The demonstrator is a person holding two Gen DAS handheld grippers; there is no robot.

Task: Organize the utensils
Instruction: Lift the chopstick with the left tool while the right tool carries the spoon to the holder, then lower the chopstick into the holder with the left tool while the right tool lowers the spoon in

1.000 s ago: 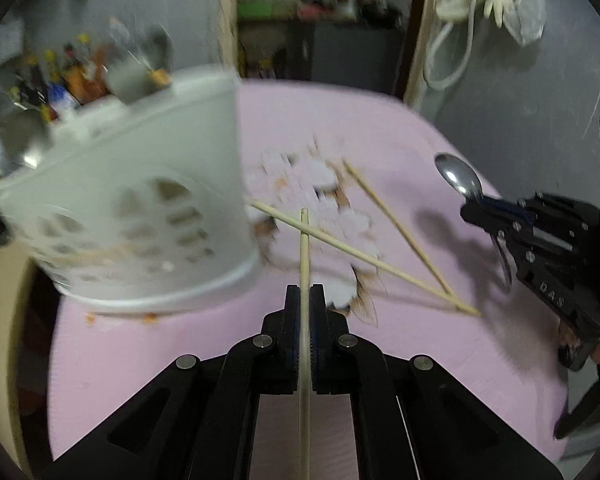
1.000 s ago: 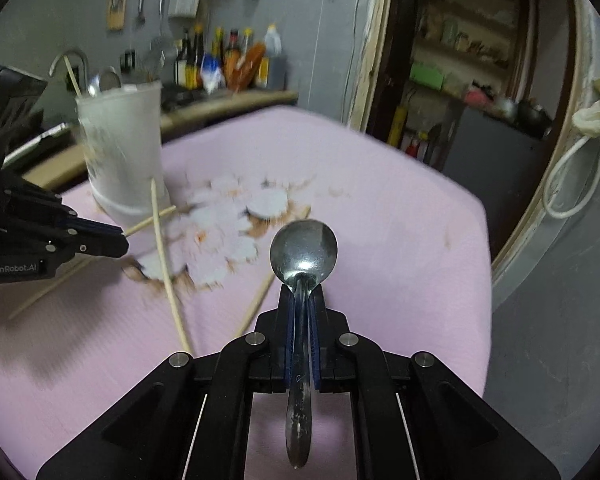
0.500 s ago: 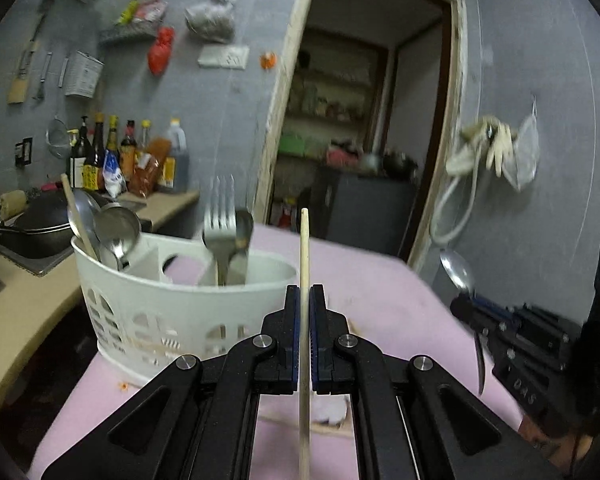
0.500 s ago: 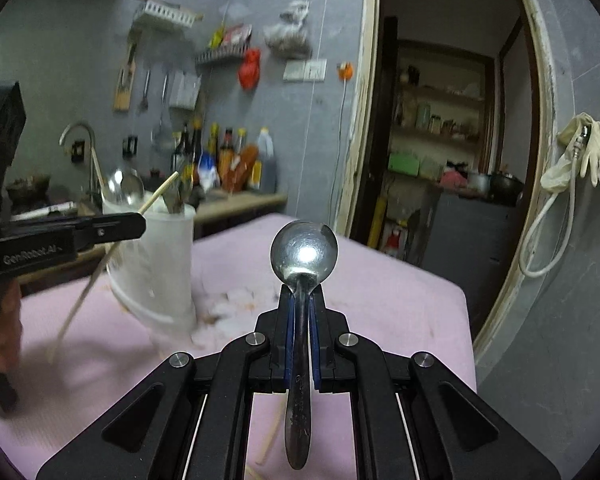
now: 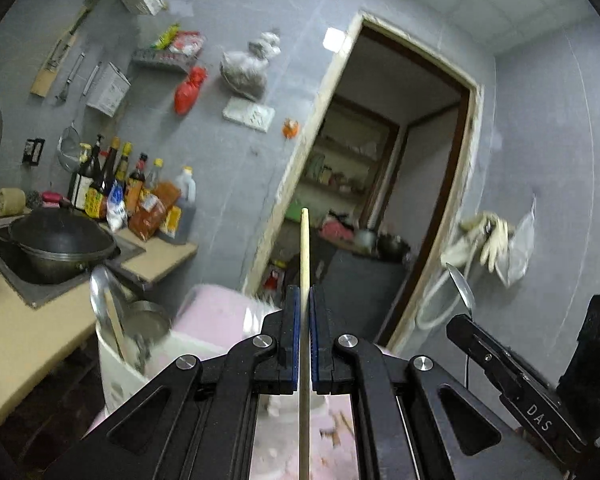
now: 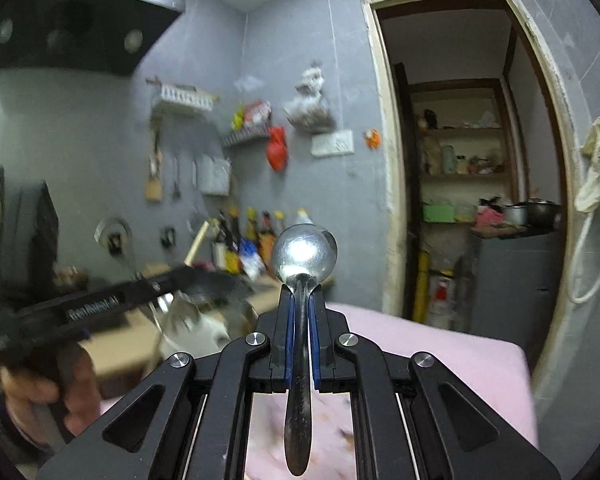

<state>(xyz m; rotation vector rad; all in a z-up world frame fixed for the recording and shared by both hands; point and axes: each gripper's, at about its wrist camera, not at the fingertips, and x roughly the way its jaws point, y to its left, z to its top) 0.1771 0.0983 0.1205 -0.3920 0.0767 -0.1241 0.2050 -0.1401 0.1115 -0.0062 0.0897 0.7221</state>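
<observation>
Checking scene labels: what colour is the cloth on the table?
Pink; the tablecloth shows best in the right wrist view.

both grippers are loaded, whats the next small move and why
Probably lower the left gripper, shut on the thin wooden chopstick, over the white plastic utensil basket at lower left, which already holds spoons. The right gripper clamps the shiny metal spoon and can follow.

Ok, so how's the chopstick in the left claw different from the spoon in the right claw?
The chopstick is pale wood, the spoon shiny metal. The chopstick is a thin straight stick all along; the spoon widens into a round bowl beyond the pads. The chopstick fills almost none of the gap between the pads, while the spoon's handle is thicker. Both stick out ahead, clamped mid-length in a shut claw.
</observation>
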